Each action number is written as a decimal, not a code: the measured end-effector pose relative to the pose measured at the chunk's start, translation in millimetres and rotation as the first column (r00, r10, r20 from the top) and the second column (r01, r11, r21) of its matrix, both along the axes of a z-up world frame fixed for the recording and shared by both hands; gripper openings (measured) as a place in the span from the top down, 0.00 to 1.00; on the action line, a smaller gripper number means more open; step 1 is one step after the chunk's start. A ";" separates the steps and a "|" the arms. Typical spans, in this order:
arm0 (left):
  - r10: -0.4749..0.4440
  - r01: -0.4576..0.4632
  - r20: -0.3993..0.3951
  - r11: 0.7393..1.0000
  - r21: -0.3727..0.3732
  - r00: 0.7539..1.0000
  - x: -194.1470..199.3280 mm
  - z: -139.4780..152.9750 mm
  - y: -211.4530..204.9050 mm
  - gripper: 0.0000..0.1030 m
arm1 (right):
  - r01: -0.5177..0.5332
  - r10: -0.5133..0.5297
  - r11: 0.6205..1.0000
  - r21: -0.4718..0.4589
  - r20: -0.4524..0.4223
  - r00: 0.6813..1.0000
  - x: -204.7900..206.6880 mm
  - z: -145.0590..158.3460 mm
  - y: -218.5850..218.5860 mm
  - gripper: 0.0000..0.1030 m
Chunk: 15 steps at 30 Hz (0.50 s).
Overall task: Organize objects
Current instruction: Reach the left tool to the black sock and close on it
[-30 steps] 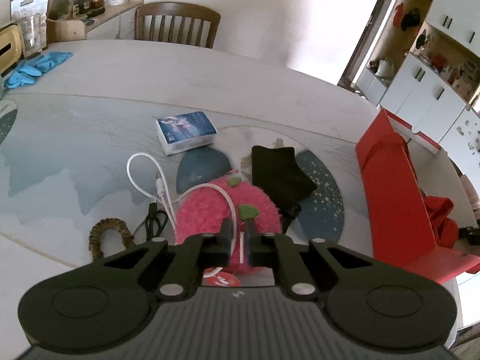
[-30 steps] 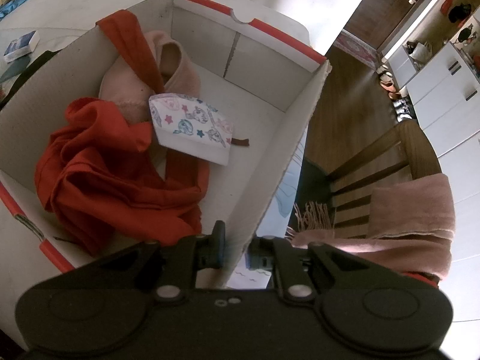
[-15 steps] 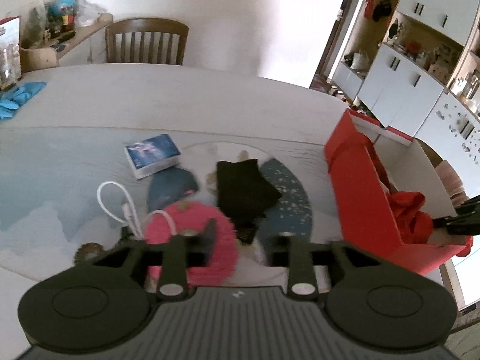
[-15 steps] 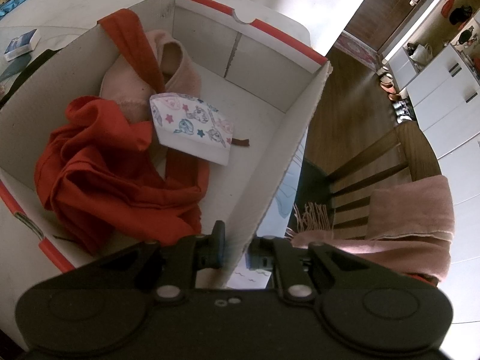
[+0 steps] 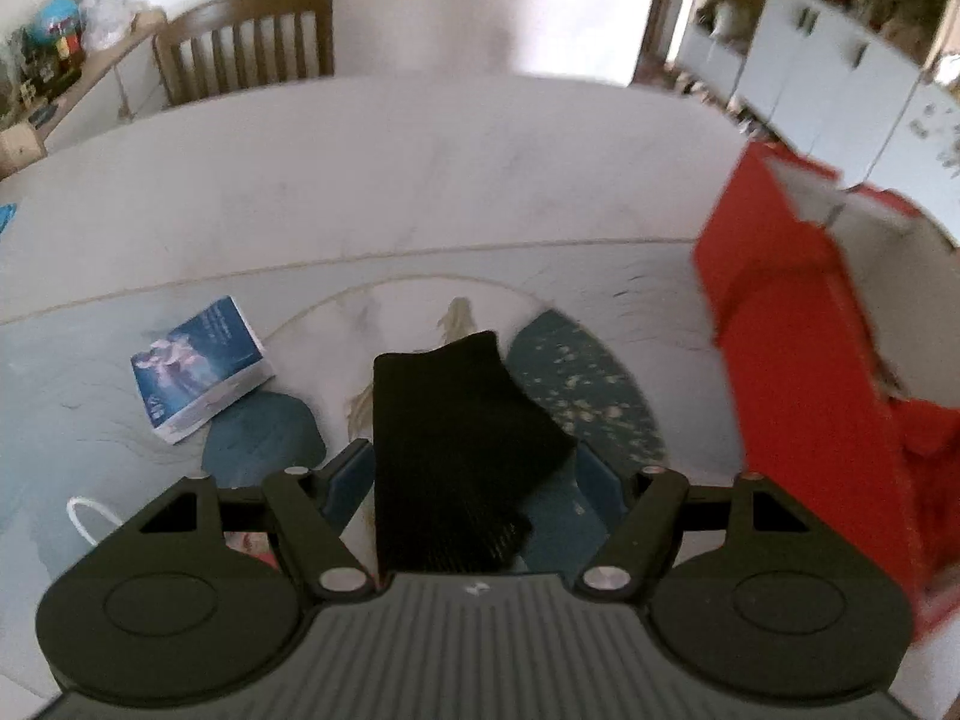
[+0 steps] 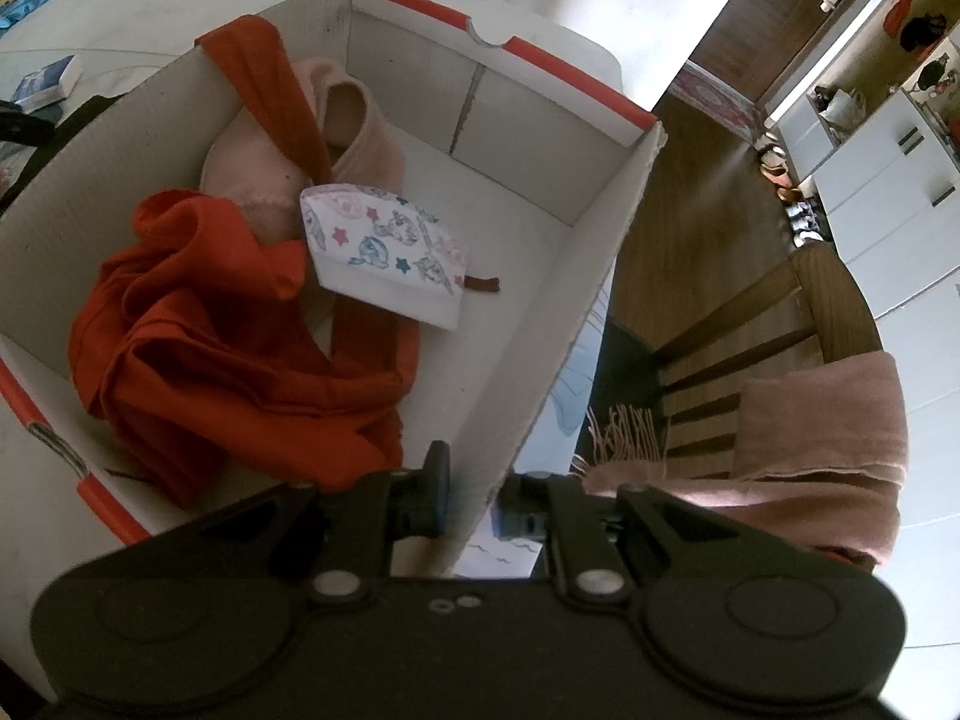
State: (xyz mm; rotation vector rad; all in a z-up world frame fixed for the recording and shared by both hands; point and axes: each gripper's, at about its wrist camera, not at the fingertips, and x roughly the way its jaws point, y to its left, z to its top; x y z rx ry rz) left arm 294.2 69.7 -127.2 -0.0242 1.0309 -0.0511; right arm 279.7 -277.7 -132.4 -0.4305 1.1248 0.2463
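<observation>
I see a black knitted cloth (image 5: 462,450) lying flat on the table between my left jaws, which are opening and not touching it. Just beyond my left-side jaw lies a small blue booklet (image 5: 201,366). My right jaws pinch the wall of the red-and-white box (image 6: 558,324), which holds an orange garment (image 6: 234,336), a pink cloth (image 6: 264,162) and a patterned pouch (image 6: 384,252).

White walls, wooden chair (image 5: 246,42), white cabinets (image 5: 828,84), dark wood floor (image 6: 690,192).
</observation>
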 end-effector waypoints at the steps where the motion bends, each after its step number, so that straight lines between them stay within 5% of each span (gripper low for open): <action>1: 0.008 -0.008 -0.014 1.000 0.010 1.000 5.2 -4.6 -0.7 0.29 | 0.001 -0.001 1.000 0.000 -0.001 1.000 0.1 0.0 -0.1 0.88; 9: 0.042 -0.040 -0.101 0.999 0.024 0.994 20.7 -31.4 7.1 0.30 | 0.013 -0.013 1.000 0.002 -0.003 1.000 1.3 0.0 0.7 0.88; 15: 0.047 -0.048 -0.093 0.999 -0.007 0.995 16.4 -36.3 14.6 0.58 | 0.014 -0.014 1.000 0.001 -0.003 1.000 1.0 0.1 0.9 0.88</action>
